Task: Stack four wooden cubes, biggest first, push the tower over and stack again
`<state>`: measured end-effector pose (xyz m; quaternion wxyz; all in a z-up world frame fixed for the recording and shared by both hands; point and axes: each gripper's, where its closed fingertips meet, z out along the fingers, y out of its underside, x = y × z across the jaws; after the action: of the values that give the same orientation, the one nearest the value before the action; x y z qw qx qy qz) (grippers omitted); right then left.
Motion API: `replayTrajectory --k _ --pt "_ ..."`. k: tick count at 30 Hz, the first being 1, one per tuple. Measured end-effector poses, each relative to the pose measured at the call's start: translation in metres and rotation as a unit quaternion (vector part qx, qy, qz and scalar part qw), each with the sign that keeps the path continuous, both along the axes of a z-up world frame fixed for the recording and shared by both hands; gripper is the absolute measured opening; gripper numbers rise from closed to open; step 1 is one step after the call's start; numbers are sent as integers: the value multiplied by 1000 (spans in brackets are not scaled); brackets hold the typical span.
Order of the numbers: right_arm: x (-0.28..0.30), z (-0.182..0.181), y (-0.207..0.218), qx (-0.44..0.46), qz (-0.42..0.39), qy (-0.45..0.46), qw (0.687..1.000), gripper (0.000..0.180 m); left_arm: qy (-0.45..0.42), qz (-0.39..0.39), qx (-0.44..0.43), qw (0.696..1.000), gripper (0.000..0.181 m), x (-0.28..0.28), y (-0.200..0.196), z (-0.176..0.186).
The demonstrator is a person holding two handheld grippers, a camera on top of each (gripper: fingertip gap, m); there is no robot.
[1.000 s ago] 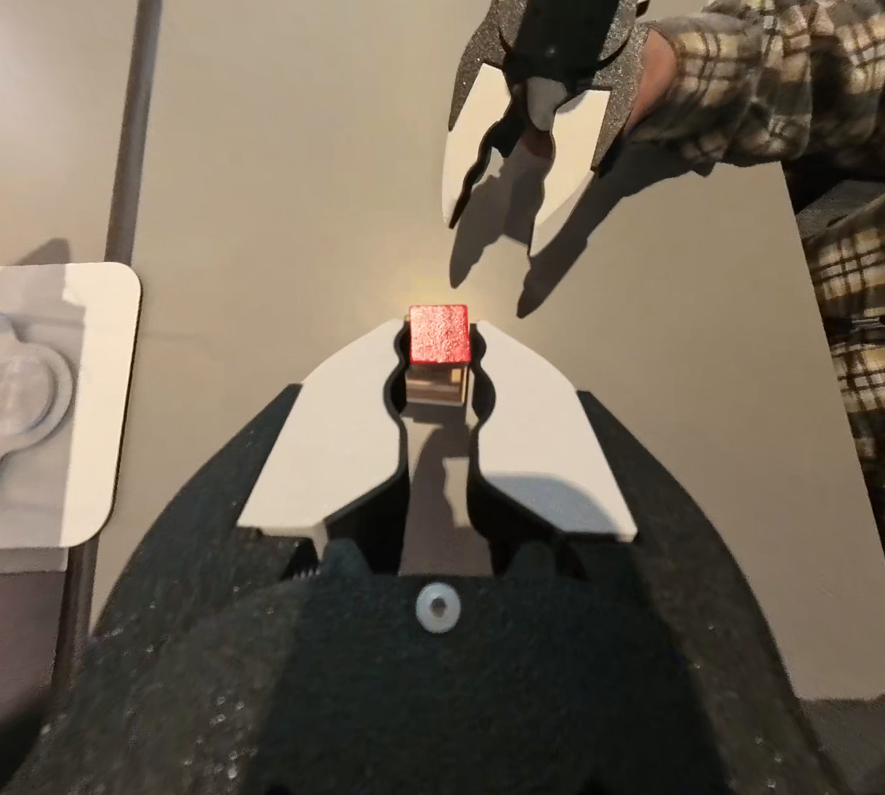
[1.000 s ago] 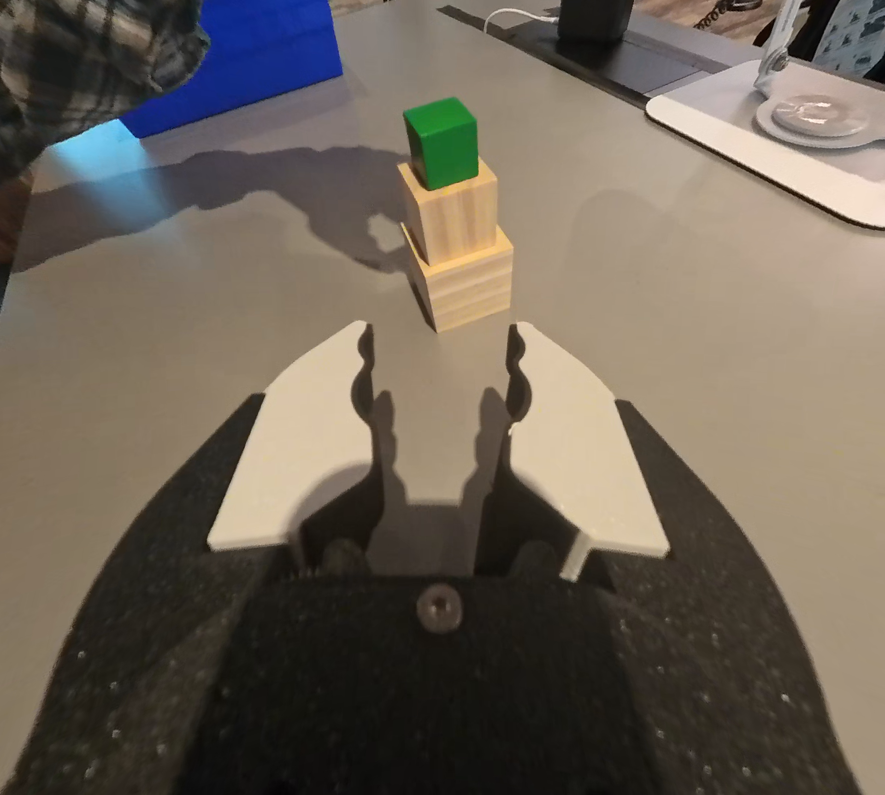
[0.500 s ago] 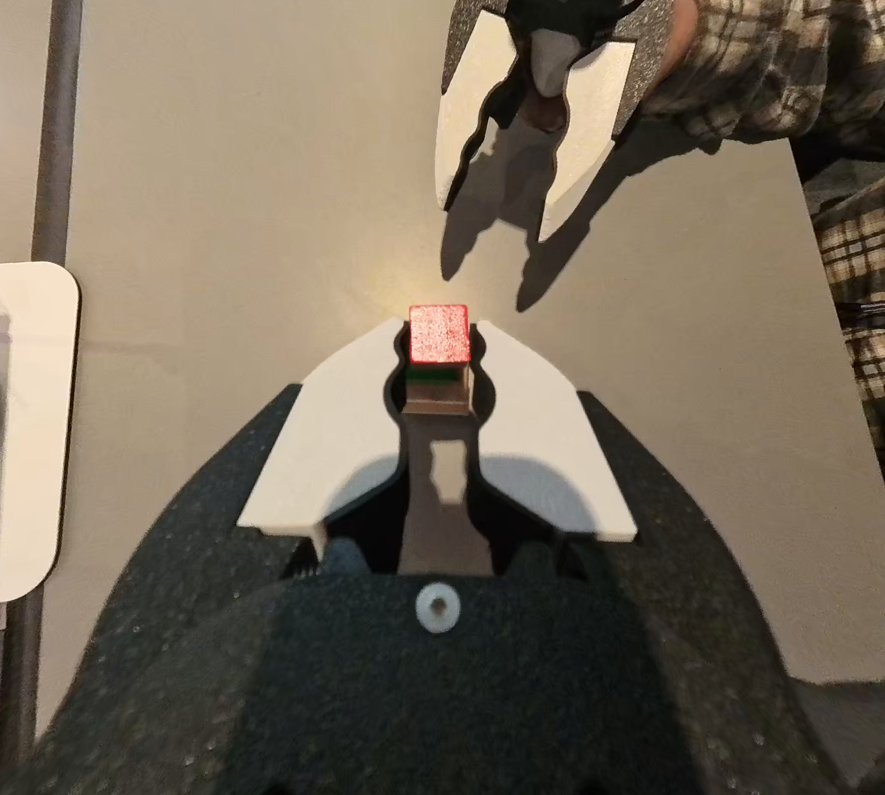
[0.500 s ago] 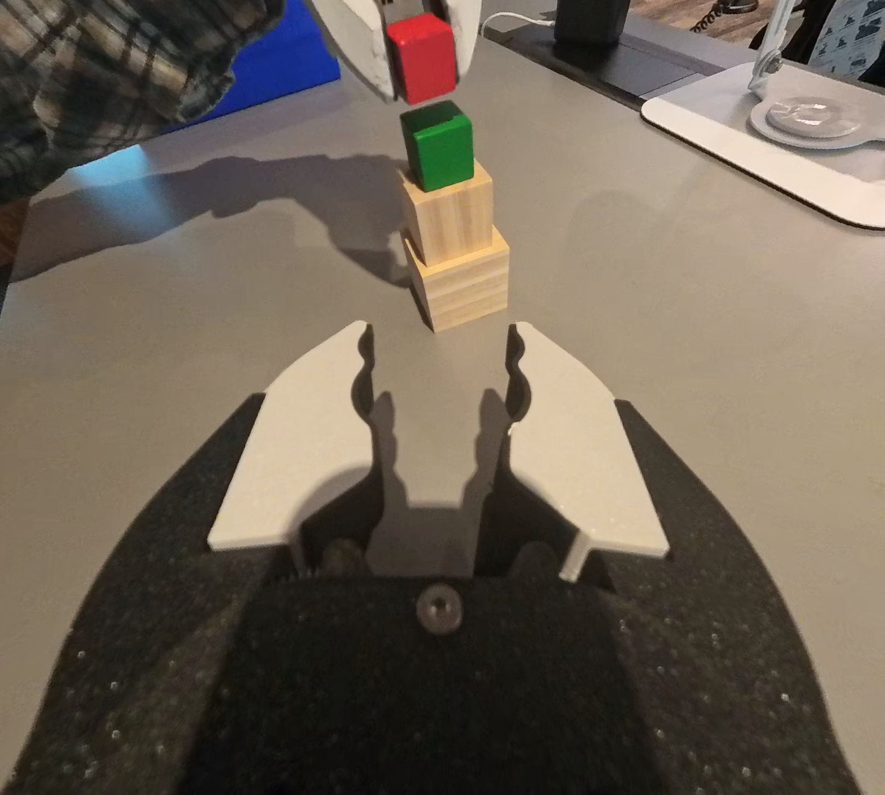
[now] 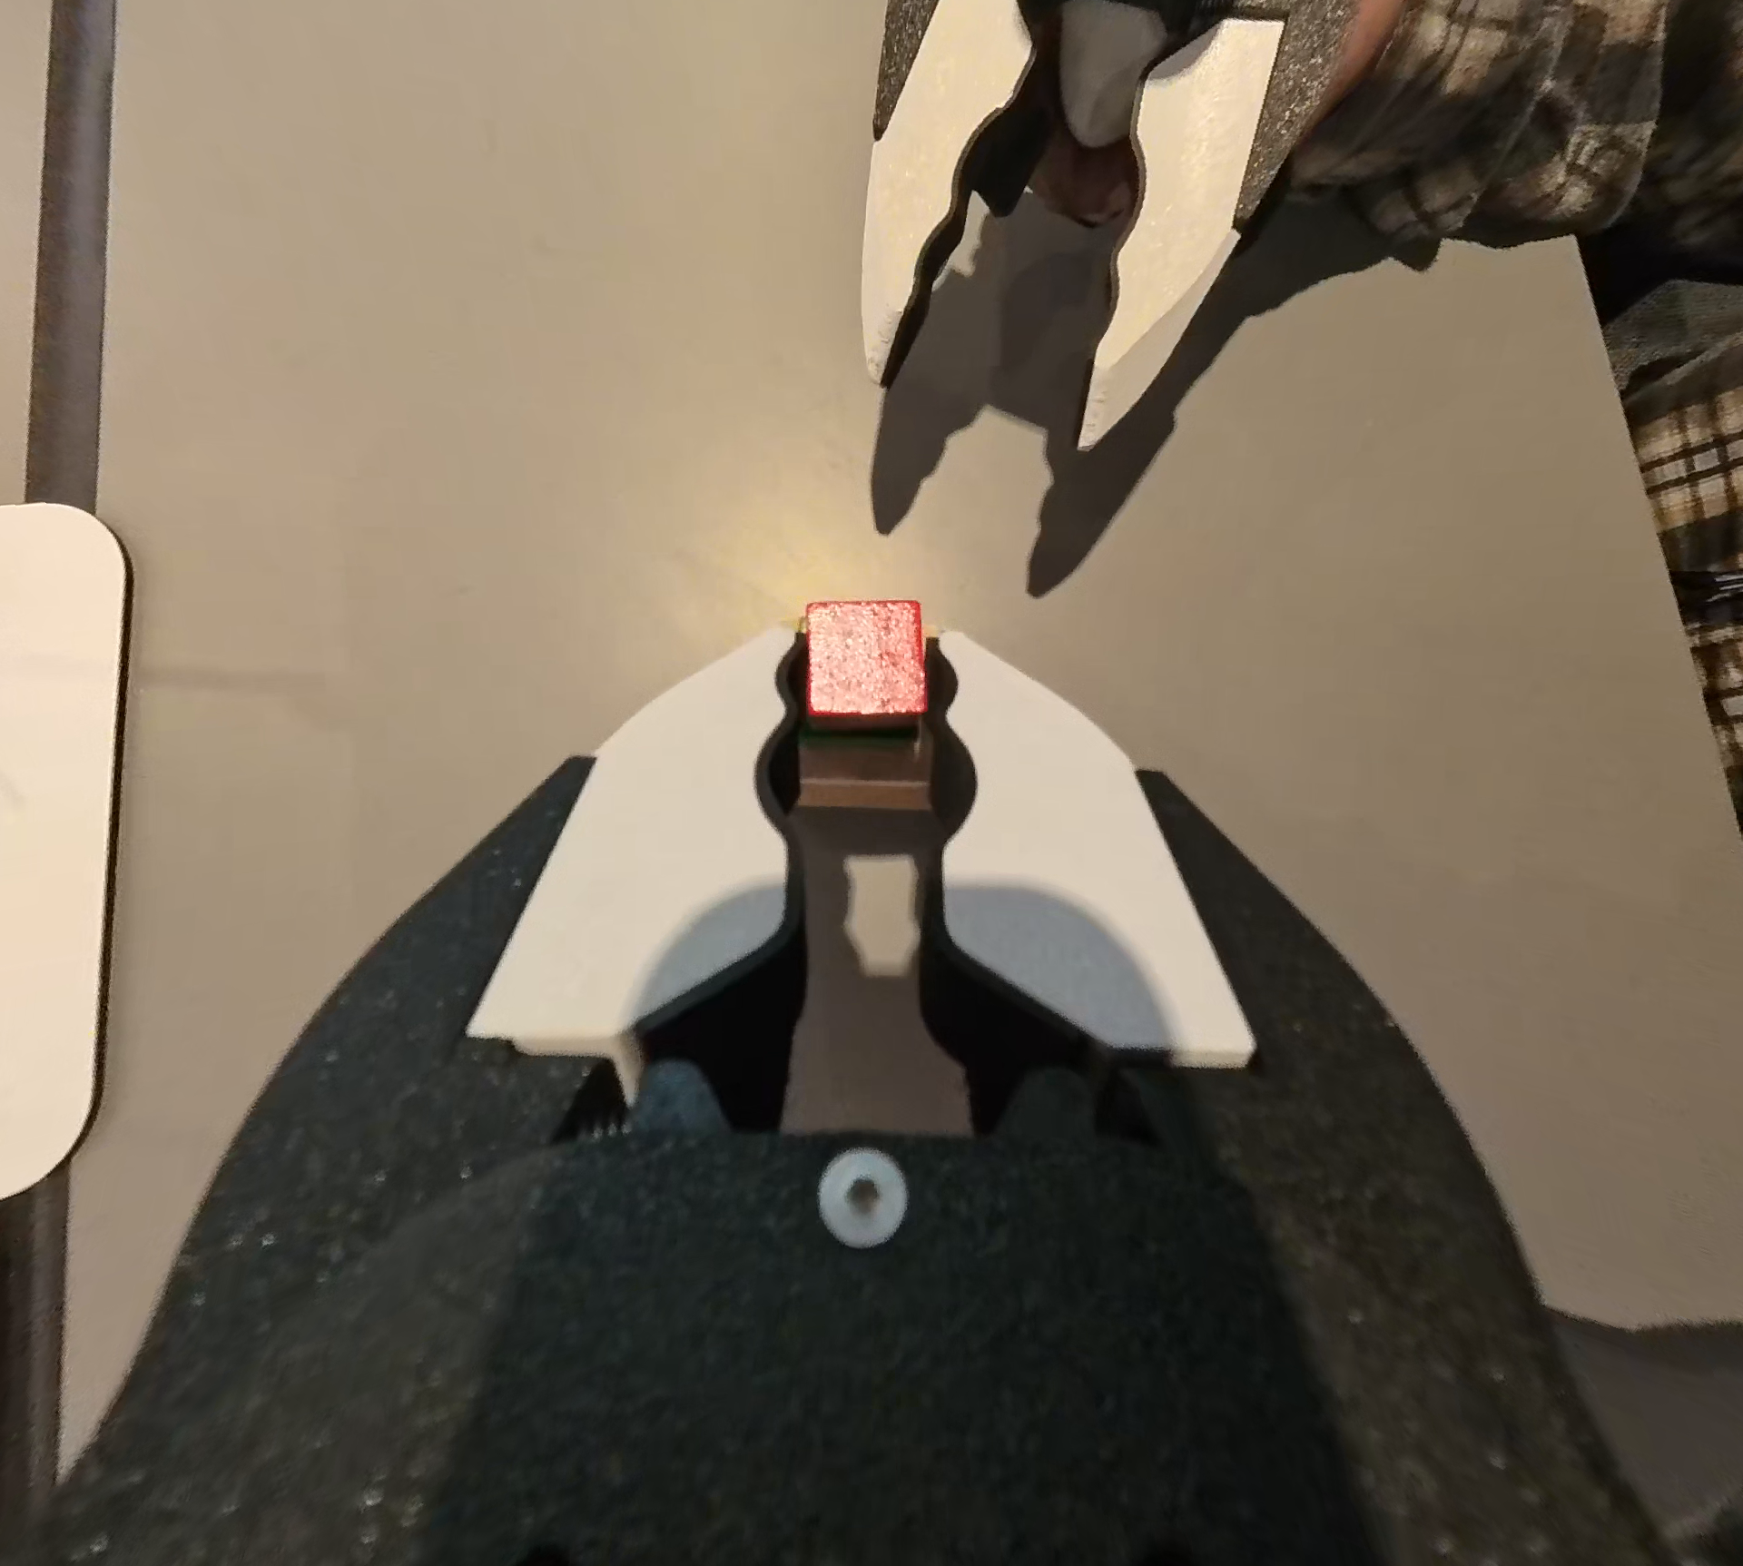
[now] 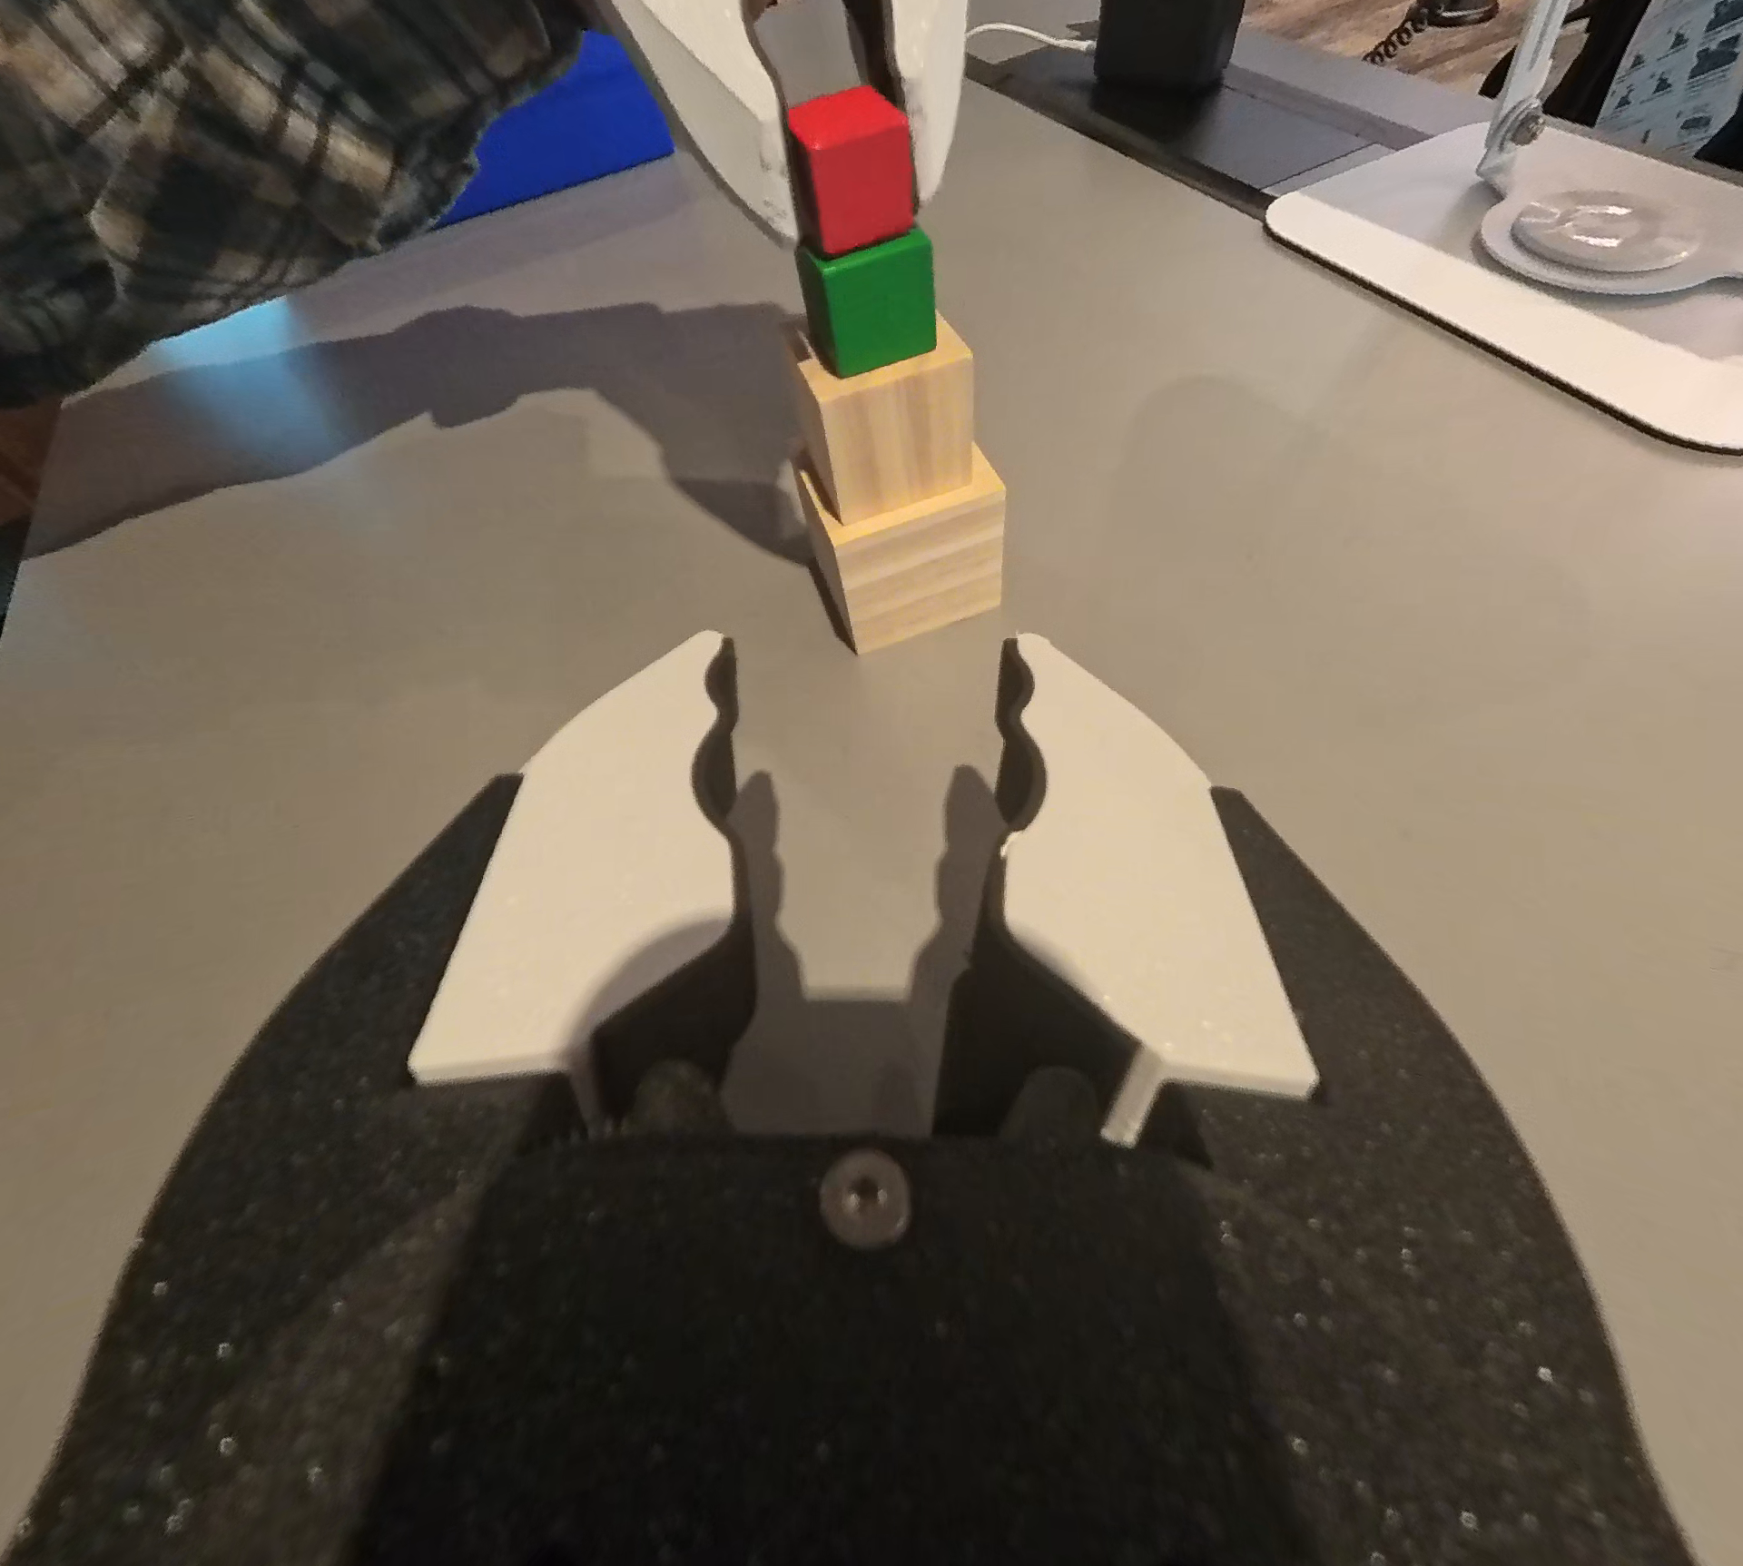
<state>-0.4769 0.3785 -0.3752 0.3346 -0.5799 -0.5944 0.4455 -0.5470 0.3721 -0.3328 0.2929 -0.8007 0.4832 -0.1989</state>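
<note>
On a grey table (image 6: 1320, 672), the largest wooden cube (image 6: 910, 554) is sitting just ahead of the right gripper (image 6: 868, 653), whose fingers are spread apart and empty. The left gripper (image 5: 863, 653) is reaching down from above, clamping the red cube (image 6: 852, 167) against the green cube (image 6: 872, 299) atop the smaller wooden cube (image 6: 891, 422).

- Grey counter (image 6: 1320, 578): matte, smooth, spanning both views.
- Largest wooden cube (image 6: 910, 559): sitting directly on the counter mid-surface, bearing the tower.
- Blue box (image 6: 566, 134): resting toward the far left.
- White base plate (image 6: 1509, 323): lying at the right edge.
- Black box (image 6: 1170, 7): sitting at the far side on a dark strip (image 6: 1226, 115).
</note>
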Motion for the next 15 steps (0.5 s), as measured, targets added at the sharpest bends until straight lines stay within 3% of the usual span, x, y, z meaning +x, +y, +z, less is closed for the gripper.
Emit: replayTrajectory --k 15 --pt "0 -2 -1 -3 3 -3 1000 53 8 -6 10 1000 23 -1 2 -2"
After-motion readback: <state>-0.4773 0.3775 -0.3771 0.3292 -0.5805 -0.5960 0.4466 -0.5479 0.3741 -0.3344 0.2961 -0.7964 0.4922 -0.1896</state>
